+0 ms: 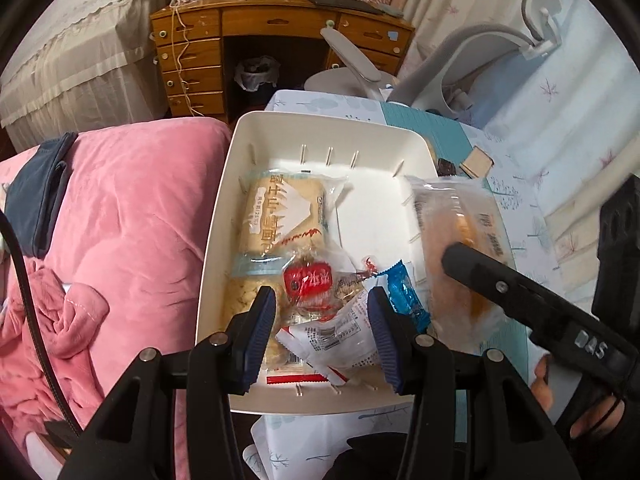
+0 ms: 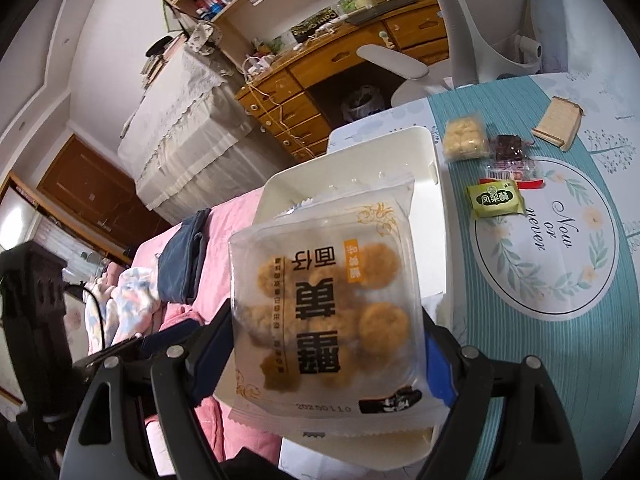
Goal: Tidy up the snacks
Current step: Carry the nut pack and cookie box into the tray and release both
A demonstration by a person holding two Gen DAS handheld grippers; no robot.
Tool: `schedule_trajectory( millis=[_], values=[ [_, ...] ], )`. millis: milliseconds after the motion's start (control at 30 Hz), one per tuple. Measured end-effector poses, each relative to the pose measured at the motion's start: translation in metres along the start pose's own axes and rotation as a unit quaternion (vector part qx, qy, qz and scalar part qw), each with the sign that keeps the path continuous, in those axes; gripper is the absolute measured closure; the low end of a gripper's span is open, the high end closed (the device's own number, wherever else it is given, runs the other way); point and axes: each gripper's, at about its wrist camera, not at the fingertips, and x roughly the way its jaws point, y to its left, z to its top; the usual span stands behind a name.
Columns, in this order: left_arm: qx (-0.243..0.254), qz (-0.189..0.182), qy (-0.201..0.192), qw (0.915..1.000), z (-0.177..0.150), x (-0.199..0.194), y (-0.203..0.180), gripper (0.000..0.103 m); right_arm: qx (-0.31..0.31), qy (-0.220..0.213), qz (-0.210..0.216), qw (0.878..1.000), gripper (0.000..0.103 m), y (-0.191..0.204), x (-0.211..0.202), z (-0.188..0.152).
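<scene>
My right gripper (image 2: 324, 364) held a clear cookie pack (image 2: 328, 300) by its near end, the jaws spread wide across the pack's width and the pads pressing on both side edges. The pack hung over the right rim of the white bin (image 1: 224, 216), tilted, with its far end above the bin's bare floor. My left gripper (image 1: 322, 328) hovered over the near end of the bin with its jaws at their narrowest and nothing clamped between them; a white wrapper (image 1: 340, 336) lay below in the gap.

Inside the bin, a long cracker pack (image 1: 280, 216) lay along the left wall, and a red-wrapped sweet (image 1: 310, 284) and a blue wrapper (image 1: 406, 292) were heaped at the near end. The far right part of the floor was bare.

To do this step well, in my judgement, I should carry the pack fully past the rim, level it over the bare patch, lower it until it rests flat, and only then release. Dropping it from the rim risks it catching on the wall or landing on the heap. The left gripper should stay clear of the drop path.

Still waiting on the worktop (image 2: 500, 380) were a green pastry packet (image 2: 496, 200), a dark sweet (image 2: 510, 148), a small biscuit pack (image 2: 464, 140) and a red-and-clear wrapper (image 2: 512, 176).
</scene>
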Motion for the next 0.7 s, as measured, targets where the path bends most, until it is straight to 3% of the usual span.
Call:
schedule_trajectory(
  millis=[133,200,700],
  values=[
    [0.011,-0.001,-0.004,0.9999,0.001,0.0,0.0,0.056,-0.002,0.001,-0.004,1.0,0.018,-0.001,0.004,0.004],
    [0.013,0.0,-0.003,0.9999,0.001,0.0,-0.001,0.055,-0.005,-0.008,-0.001,1.0,0.008,-0.001,0.002,0.006],
    [0.02,0.003,0.008,0.9998,0.022,0.0,-0.039,0.03,0.027,-0.022,-0.06,0.998,0.008,-0.038,-0.034,0.013]
  ],
)
